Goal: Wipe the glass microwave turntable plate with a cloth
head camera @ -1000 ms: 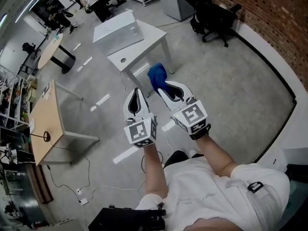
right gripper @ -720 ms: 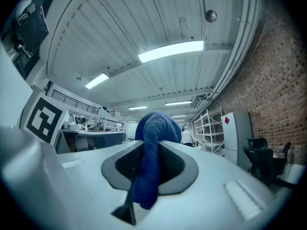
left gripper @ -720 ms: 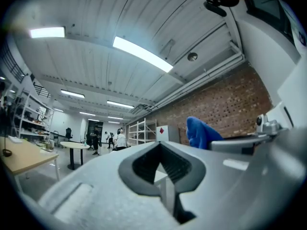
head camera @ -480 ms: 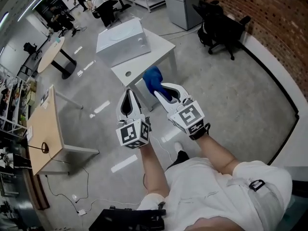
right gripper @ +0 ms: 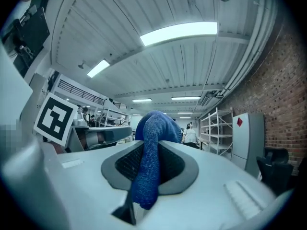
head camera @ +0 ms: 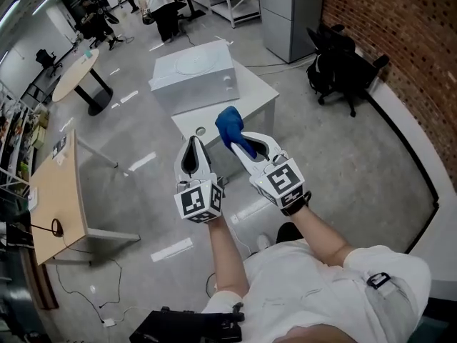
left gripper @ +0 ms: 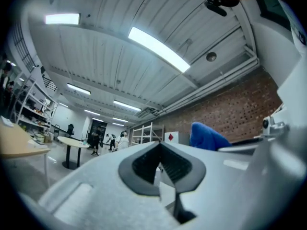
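Blue cloth is pinched between our right gripper fingers and bunches out past their tips. Our left gripper, at 9 o'clock of the right, has its fingers pressed together on nothing. White bench carrying a microwave lies at 12 o'clock, well apart from both.

Nearer to the table
The left gripper and the right gripper with the blue cloth have come closer to the table; the microwave shifted from 11 o'clock toward 12 o'clock.
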A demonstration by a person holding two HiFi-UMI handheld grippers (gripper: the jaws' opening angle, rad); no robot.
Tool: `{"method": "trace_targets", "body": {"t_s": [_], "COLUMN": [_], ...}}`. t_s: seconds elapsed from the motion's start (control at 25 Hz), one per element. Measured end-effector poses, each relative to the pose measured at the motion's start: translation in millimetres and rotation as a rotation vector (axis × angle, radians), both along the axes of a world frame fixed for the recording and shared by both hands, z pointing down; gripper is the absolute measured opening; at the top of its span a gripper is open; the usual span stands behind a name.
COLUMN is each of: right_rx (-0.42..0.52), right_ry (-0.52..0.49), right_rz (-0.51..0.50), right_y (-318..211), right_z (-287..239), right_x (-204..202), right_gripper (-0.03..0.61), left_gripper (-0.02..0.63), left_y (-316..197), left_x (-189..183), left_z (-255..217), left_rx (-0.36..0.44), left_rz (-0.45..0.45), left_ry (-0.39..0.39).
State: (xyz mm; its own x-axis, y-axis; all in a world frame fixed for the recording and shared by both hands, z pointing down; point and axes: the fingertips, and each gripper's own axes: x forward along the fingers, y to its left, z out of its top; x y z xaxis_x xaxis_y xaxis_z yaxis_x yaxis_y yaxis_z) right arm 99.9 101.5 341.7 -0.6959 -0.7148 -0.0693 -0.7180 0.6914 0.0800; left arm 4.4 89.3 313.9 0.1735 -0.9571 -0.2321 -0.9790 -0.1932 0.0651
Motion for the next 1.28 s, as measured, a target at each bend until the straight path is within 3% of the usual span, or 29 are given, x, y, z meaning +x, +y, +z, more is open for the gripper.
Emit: {"method": "trace_targets", "body": {"t_s": [0.24,0.4,0.6,0.68,0.84,1.04,1.28], "right_rx": [-0.02,-0.017,0.062,0.076,0.045,-0.021,-0.108], "right_ry": [-0.016,-0.031,-0.099,-0.084,-0.041,-0.031,-0.021], "right_rz": [-0.016,-0.087,-0.139,-0.171,-0.224,-0.21,-0.198], "right_y": [-67.1,-118.0,-194.9,-224.6,-270.8,-324.3,-368.1], "right_z": [5.4,2.8,-44.7,-53.4,-48.2,-22.0,5.3], "right_x": [-10.8,-31.0,-31.2,-30.5,-23.1,-9.9,-14.6], "right_gripper": [0.074,0.074,0.074,0.074,0.074,0.074,0.074], "left_gripper": [0.003,0.003,0.003,0.003,0.003,0.003,0.003], "left_y": [-54.7,-105.2,-183.3,-207.7,-256.8,-298.3,-329.6], "left_x": [-12.0,-14.7,0.1,2.6,7.2,16.4,-5.0], "left_z": [15.3,7.7,-35.1,-46.0,-41.3,-33.5,-10.0], "left_rx": [-0.036,-0.042,-0.003,0.021,0.01,-0.023,-0.083], "left_rz": [-0.03,-0.04,-0.03,-0.045,-0.066,-0.069,-0.101], "left_ry": [-0.08,-0.119,-0.18,-0.192,-0.207,-0.218,-0.234]}}
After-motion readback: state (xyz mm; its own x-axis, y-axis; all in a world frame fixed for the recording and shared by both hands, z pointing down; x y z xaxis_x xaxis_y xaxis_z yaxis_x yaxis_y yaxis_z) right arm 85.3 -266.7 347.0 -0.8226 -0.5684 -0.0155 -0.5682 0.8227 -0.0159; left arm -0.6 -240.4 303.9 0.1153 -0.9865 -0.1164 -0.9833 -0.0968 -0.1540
